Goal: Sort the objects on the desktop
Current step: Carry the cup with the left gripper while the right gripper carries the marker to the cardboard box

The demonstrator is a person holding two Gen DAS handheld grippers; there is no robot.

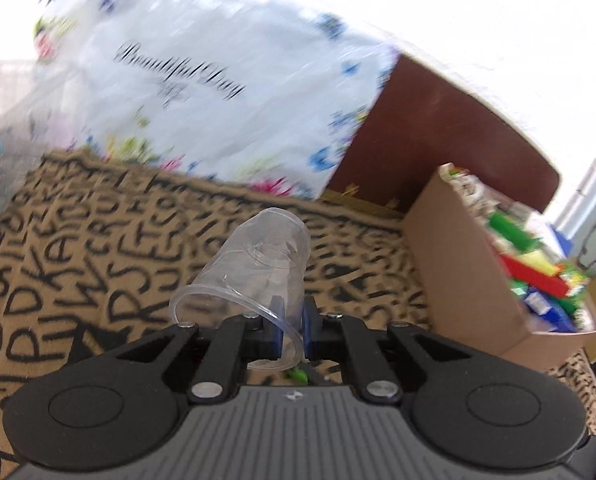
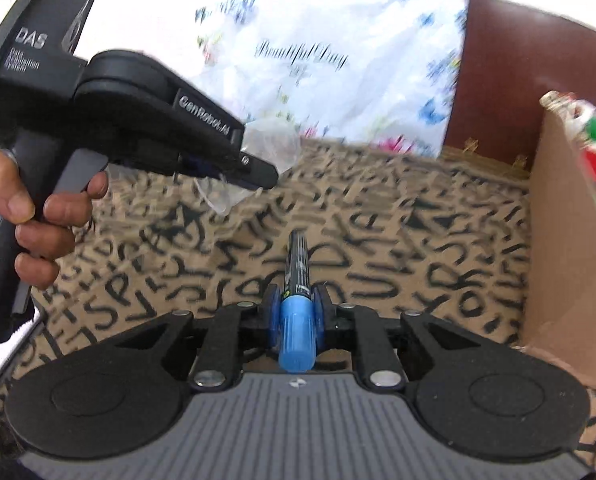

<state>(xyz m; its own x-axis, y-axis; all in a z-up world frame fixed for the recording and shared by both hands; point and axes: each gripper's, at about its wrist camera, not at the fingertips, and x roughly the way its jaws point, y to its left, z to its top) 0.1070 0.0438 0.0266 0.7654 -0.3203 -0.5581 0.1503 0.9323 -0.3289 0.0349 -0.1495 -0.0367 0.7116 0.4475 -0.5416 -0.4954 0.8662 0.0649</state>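
My left gripper (image 1: 292,322) is shut on the rim wall of a clear plastic cup (image 1: 258,256), which tilts forward above the letter-patterned cloth (image 1: 98,240). In the right wrist view the left gripper (image 2: 254,172) shows at upper left with the cup (image 2: 274,140) in its jaws. My right gripper (image 2: 296,312) is shut on a marker with a blue cap (image 2: 296,308) and a black barrel that points forward over the cloth (image 2: 418,232).
A cardboard box (image 1: 458,264) with green, red, yellow and blue items stands at the right; it also shows in the right wrist view (image 2: 566,248). A white flowered plastic bag (image 1: 218,80) and a dark brown board (image 1: 450,132) stand behind.
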